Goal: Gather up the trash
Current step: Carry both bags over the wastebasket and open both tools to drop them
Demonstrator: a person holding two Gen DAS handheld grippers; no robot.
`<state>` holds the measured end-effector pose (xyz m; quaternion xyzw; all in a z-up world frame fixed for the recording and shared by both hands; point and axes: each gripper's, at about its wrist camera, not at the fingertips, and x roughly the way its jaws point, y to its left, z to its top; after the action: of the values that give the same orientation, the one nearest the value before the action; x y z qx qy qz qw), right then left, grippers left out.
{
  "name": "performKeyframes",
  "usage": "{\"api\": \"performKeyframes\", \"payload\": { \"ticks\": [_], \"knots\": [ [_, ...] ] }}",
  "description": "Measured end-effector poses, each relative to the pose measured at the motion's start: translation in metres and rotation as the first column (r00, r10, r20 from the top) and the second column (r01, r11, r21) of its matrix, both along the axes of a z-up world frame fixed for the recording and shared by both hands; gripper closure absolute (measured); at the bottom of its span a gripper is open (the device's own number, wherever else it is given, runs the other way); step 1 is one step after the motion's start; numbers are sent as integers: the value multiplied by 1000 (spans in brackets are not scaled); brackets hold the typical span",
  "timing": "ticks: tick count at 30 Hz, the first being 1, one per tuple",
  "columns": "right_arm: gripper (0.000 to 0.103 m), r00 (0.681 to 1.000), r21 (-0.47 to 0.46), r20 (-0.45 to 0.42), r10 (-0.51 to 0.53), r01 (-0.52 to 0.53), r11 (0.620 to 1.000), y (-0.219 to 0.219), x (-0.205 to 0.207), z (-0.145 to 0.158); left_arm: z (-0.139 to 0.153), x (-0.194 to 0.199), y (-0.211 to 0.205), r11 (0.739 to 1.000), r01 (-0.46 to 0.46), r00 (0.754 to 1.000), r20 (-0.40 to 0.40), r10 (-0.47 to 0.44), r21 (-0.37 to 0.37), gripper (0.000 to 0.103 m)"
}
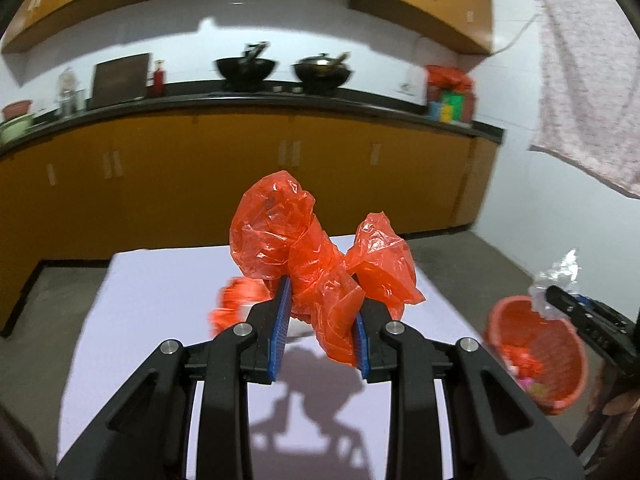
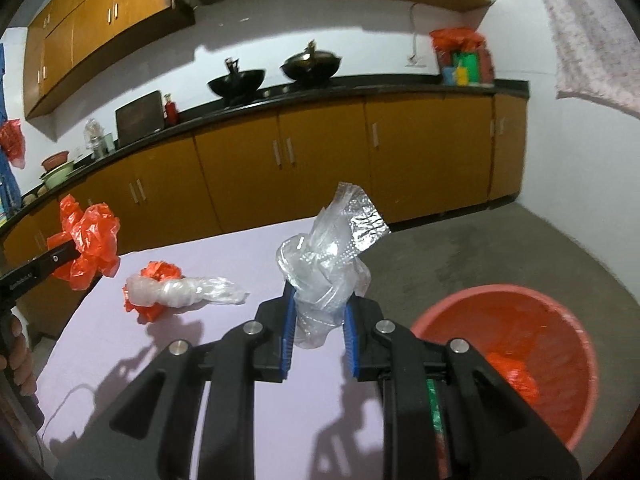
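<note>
Red bag point(image 1: 316, 264) pinched in left gripper point(image 1: 320, 312), above table point(image 1: 160, 300). Clear bag point(image 2: 324, 276) clamped in right gripper point(image 2: 318, 320). Bin point(image 2: 568, 360) at 4 o'clock, rim cut off, contents blurred. Bag clump point(image 2: 172, 288) at 10 o'clock.

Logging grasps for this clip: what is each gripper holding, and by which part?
Left gripper pinches a crumpled red bag around its bunched middle. Right gripper pinches a clear bag near its lower end.
</note>
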<state>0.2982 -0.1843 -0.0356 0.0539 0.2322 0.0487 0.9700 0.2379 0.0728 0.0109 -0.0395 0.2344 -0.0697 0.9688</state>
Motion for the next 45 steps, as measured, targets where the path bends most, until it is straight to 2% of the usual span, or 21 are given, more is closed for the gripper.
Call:
{"api": "performKeyframes", "payload": {
  "ticks": [9, 18, 30, 45],
  "knots": [
    [82, 990, -38, 63, -123, 126, 991, -52, -42, 12, 4, -1, -65, 989, 146, 989, 6, -146, -37, 75],
    [82, 976, -34, 53, -212, 214, 976, -95, -61, 0, -7, -3, -129, 963, 263, 965, -14, -264, -52, 75],
    [82, 959, -25, 20, -282, 283, 959, -128, -65, -17, -36, 2, -192, 927, 367, 925, -75, -372, -74, 75],
    [82, 944, -4, -26, -328, 328, 945, -161, -62, -38, -66, 10, -243, 878, 476, 865, -155, -478, -54, 75]
  ]
}}
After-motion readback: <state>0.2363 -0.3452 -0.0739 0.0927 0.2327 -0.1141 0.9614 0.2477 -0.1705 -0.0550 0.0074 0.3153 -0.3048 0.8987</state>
